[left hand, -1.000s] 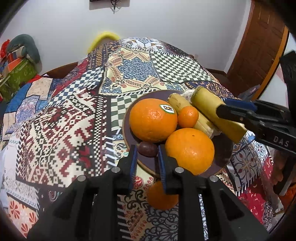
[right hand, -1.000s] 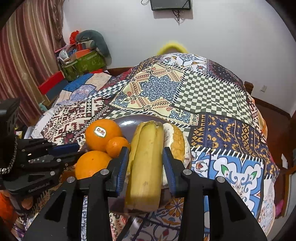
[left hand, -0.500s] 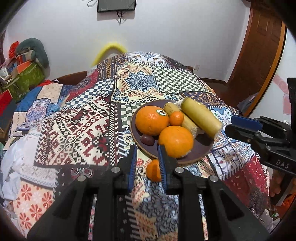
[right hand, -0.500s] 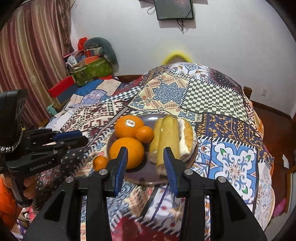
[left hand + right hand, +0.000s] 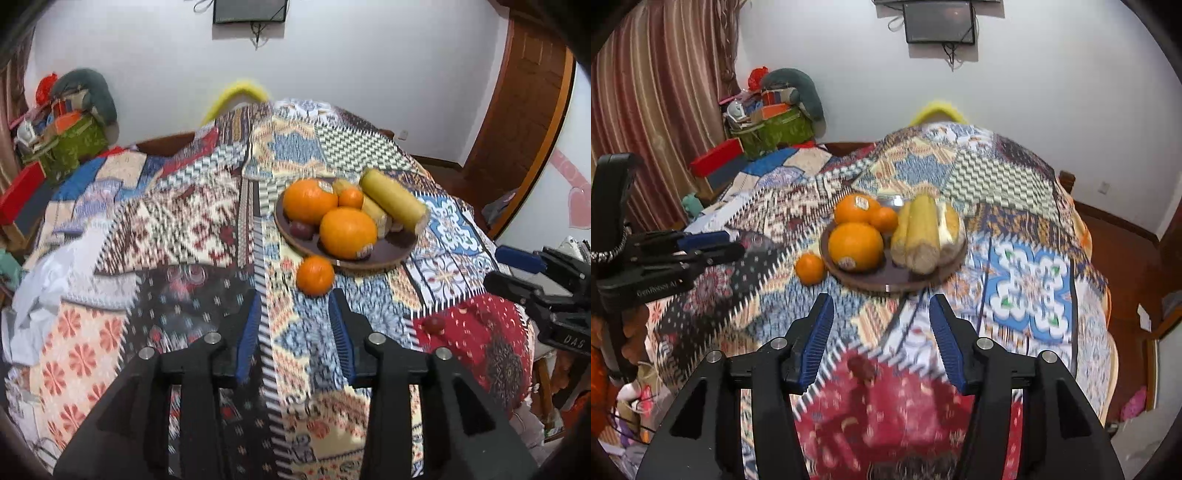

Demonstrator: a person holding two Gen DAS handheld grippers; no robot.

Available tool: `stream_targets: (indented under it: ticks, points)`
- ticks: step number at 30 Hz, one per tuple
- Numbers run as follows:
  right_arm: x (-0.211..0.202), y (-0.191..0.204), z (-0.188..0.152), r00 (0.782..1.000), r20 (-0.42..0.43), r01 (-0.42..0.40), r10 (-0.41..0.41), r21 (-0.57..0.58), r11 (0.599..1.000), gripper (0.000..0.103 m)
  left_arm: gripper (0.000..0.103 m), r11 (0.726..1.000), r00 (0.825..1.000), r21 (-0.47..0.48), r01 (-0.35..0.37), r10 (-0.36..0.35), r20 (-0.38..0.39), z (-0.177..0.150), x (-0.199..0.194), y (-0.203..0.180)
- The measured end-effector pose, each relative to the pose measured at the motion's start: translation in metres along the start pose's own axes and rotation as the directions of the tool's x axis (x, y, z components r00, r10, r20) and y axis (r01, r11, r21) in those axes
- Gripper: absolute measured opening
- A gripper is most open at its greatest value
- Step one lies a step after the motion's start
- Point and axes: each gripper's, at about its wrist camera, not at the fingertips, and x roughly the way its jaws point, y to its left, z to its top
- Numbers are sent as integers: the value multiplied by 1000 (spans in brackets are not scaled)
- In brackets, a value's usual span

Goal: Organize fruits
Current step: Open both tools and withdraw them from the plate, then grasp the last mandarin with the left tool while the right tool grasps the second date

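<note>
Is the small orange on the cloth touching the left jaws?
Apart. The left wrist view shows the small orange on the cloth beyond the open left gripper, with patterned cloth showing between fruit and jaws.

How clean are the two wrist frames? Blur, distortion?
Left wrist view: motion blur combs the tablecloth pattern, while the plate fruit reads fairly sharp; fisheye bends the door frame. Right wrist view: near cloth smeared, oranges softer, dark vignette in the corners.

Bare patterned cloth (image 5: pixel 177 236) left of plate (image 5: pixel 391 254) passable; loose small orange (image 5: pixel 315 275) blocks plate's near rim.
</note>
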Motion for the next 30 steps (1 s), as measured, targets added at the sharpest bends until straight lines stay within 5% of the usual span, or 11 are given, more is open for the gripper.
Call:
stream_targets:
  ticks: [11, 25, 30]
  points:
    - [31, 5, -45, 992, -121, -29, 35, 47, 998, 50, 48, 1000, 998, 6, -29, 29, -59, -36, 10, -6]
    - [55, 14, -52, 988, -156, -7, 13, 39, 999, 50, 48, 1000, 995, 9, -20, 21, -102, -45, 28, -12]
    - [55, 15, -52, 989, -146, -16, 22, 46, 999, 22, 48, 1000, 994, 9, -22, 23, -106, -44, 32, -13]
